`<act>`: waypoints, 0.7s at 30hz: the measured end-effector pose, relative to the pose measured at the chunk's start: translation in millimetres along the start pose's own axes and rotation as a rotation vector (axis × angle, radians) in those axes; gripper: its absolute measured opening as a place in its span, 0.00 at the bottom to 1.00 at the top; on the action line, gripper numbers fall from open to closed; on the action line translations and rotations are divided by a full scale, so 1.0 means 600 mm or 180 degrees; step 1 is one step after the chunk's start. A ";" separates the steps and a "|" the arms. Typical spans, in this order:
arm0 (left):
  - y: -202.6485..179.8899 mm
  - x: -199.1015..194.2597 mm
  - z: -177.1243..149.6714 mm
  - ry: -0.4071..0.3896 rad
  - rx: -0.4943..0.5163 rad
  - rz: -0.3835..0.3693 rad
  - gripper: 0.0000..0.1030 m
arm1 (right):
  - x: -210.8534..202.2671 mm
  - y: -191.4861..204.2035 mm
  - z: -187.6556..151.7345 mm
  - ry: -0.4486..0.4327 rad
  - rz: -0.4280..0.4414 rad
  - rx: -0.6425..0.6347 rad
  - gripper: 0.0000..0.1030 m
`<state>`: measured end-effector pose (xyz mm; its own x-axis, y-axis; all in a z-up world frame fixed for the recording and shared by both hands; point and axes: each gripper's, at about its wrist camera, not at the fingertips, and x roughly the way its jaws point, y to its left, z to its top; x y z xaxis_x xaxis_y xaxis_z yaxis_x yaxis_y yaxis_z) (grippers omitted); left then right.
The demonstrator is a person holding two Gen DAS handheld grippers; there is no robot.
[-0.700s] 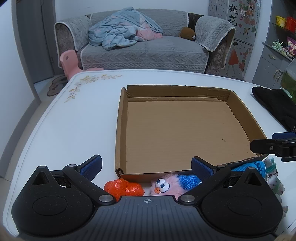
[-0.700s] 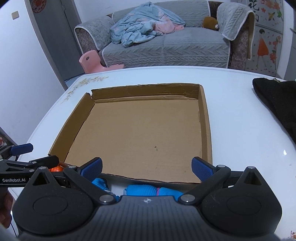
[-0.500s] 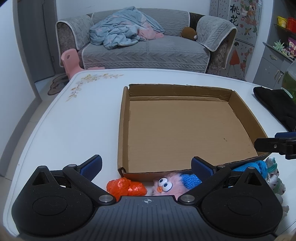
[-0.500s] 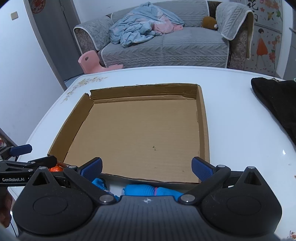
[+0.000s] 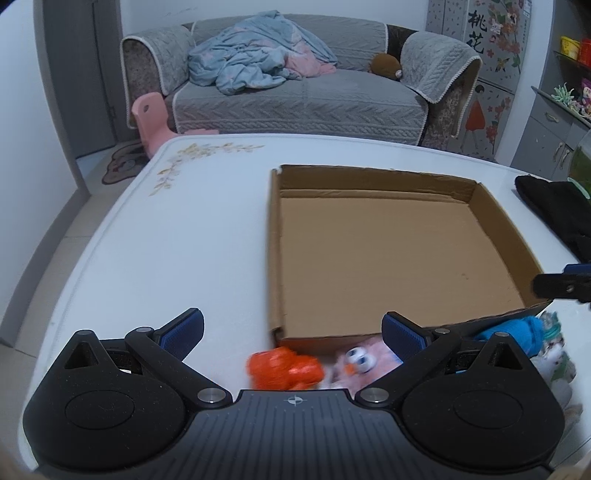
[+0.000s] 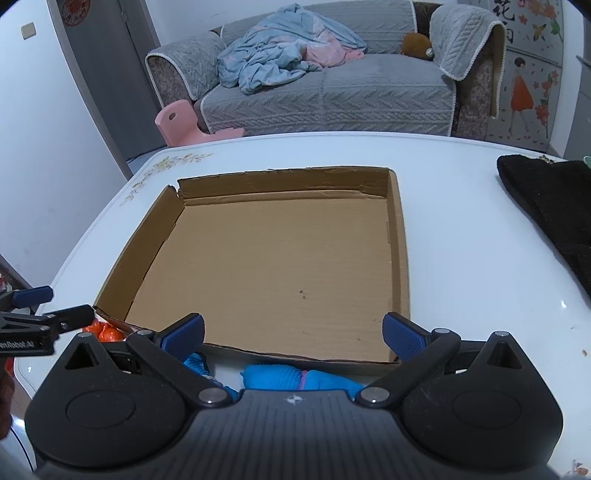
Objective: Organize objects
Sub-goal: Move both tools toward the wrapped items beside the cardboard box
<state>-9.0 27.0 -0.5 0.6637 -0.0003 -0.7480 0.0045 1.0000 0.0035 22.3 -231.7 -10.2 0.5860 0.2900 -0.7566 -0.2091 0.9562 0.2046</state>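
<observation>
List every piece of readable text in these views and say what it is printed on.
"桃花": on the decorated panel right of the sofa.
"nRobot.AI": on the left claw body in the right wrist view, its start cut off by the frame edge.
Red door ornament: unreadable.

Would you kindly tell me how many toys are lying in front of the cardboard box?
4 visible: an orange toy at the box's near-left corner, a pink big-eyed plush beside it, a blue knitted one, and a white one rightmost. The gripper bodies may hide others.
</observation>
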 end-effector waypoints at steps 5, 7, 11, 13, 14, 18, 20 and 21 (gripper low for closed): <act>0.043 -0.004 -0.030 0.0108 0.0002 0.0052 1.00 | -0.013 -0.026 -0.002 -0.0001 -0.0034 0.0011 0.99; 0.059 -0.001 -0.045 0.0166 -0.0035 0.0028 1.00 | -0.020 -0.043 -0.006 -0.0007 -0.0053 0.0015 1.00; 0.086 0.012 -0.067 0.0324 -0.0175 -0.0063 0.99 | -0.019 -0.081 -0.020 0.0061 -0.0196 0.0089 0.99; 0.087 0.016 -0.077 0.0363 -0.0148 -0.0096 0.99 | -0.014 -0.097 -0.031 0.0116 -0.0237 0.0129 0.99; 0.086 0.018 -0.081 0.0388 -0.0115 -0.0101 0.99 | -0.010 -0.104 -0.038 0.0159 -0.0257 0.0155 0.99; 0.081 0.030 -0.092 0.0459 -0.0007 -0.0095 0.99 | 0.017 -0.114 -0.061 0.0317 -0.0337 0.0131 0.97; 0.081 0.037 -0.091 0.0478 0.0003 -0.0098 0.99 | 0.025 -0.114 -0.069 0.0368 -0.0388 0.0104 0.88; 0.081 0.041 -0.090 0.0478 0.0007 -0.0100 0.99 | 0.028 -0.113 -0.071 0.0378 -0.0390 0.0082 0.86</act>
<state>-33.1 75.8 -54.5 0.5437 -0.0305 -0.8387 0.0251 0.9995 -0.0201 12.9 -293.5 -63.1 0.5089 0.1662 -0.8446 -0.1207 0.9853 0.1211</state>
